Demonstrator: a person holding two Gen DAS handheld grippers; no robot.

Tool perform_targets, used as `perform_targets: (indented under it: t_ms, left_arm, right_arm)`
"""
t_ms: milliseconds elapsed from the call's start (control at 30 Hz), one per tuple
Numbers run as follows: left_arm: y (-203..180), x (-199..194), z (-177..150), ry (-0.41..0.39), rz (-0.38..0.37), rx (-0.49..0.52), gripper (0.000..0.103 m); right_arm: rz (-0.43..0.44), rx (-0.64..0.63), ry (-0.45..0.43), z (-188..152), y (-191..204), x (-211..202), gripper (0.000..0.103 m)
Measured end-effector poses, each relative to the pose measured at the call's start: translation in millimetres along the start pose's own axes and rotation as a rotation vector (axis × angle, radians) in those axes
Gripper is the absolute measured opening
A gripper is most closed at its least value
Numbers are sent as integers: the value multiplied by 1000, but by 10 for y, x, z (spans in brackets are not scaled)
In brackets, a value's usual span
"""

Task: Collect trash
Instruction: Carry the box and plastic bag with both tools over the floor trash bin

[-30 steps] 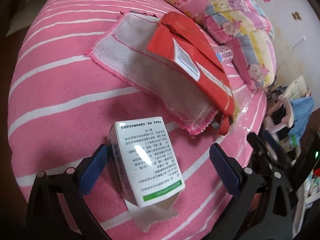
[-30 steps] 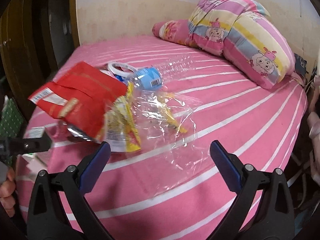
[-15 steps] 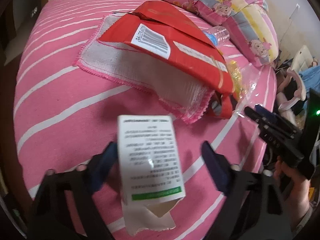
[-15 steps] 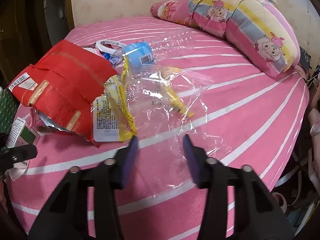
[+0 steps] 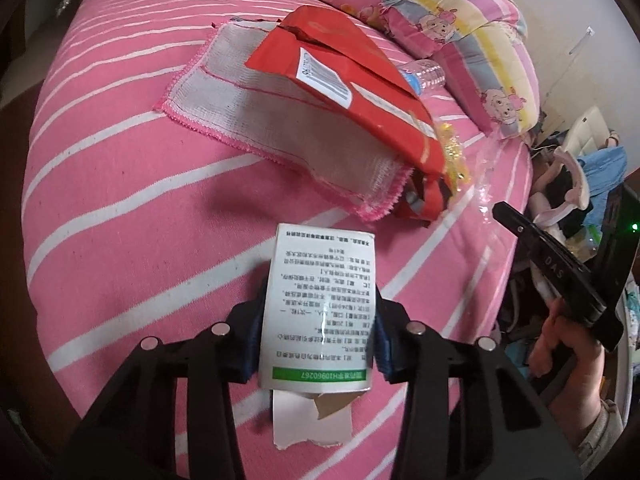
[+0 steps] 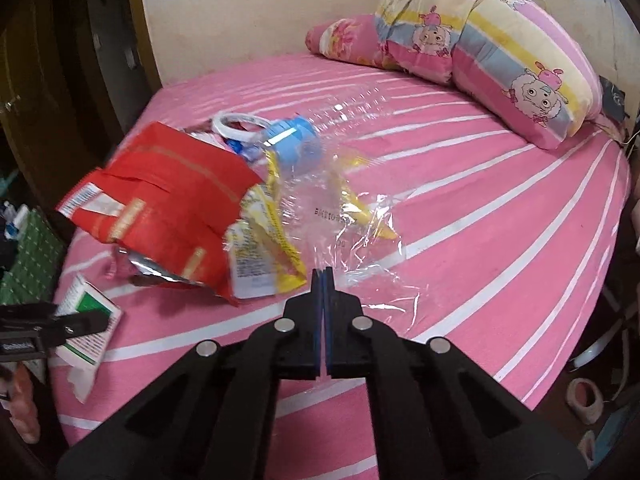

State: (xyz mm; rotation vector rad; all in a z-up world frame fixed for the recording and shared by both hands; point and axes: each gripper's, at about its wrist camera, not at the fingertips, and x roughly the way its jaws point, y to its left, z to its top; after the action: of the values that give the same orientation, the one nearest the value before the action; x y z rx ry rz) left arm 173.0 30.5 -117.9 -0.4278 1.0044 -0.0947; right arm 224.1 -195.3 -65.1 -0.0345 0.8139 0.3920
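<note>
The white carton [image 5: 320, 312] with small upside-down print and a green band reading H10960267 is sitting between the pads of your left tongs [image 5: 318, 344], which are closing on its two sides; its torn flap is hanging toward you, and it is staying low over the pink striped bed [image 5: 120, 200]. In the right wrist view the same carton [image 6: 90, 320] is showing at the bed's near left edge with the left tongs [image 6: 76, 322] across it. Your right tongs [image 6: 322, 280] are pressed fully together, and the edge of the clear plastic film [image 6: 360, 232] is lying right at their tips; you cannot tell from here whether the film is pinched. Faint dark printing is showing on the film, too small to read. Just beyond the carton, the red snack bag [image 5: 360, 92] with a white barcode label is lying on a pink-edged cloth [image 5: 272, 120], with the right tongs [image 5: 520, 224] marked DAS reaching in from the right. Only the right view is showing the yellow wrapper [image 6: 264, 256], the blue-labelled bottle [image 6: 292, 144] and a white ring [image 6: 236, 124] behind the bag. The cartoon-sheep pillows [image 6: 500, 48] are resting at the far end.
</note>
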Motion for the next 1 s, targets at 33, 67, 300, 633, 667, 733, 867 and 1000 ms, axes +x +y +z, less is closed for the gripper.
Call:
perform_targets:
  t_ms: [33,67,300,633,667,733,867,1000]
  left_arm:
    - [0,-25,-16,-1,-10,-3,42]
    - [-8,-48,-27,-4,-16,-5,42]
    - [-64,-262,-93,-35,-76,-29,42]
    - [-132,-639,-215,-104,-137,-48,42]
    - [-129,-678,-241,-110,-148,-53,42]
    - [-155,-766,-288,-126,-165,-60,42]
    - [-244,-957,-374,-157,-193,-62,42]
    - [-382,-1158,-444,-185,-233,-57,42]
  right_arm:
    - [17,6,-11,-7,28,-56,1]
    - [26,7,-17,-5,44,-86,1]
    - [106,-22,-79,-42,287,-383,1]
    - [185,-7,-162,-243,530,-895,1]
    - [192,-2,-167,-261,539,-946,1]
    - [209,7,-174,-295,565,-1049,1]
    - [242,26,-195,-359,616,-1294,1]
    - [270,43,-217,-427,654,-1564,1]
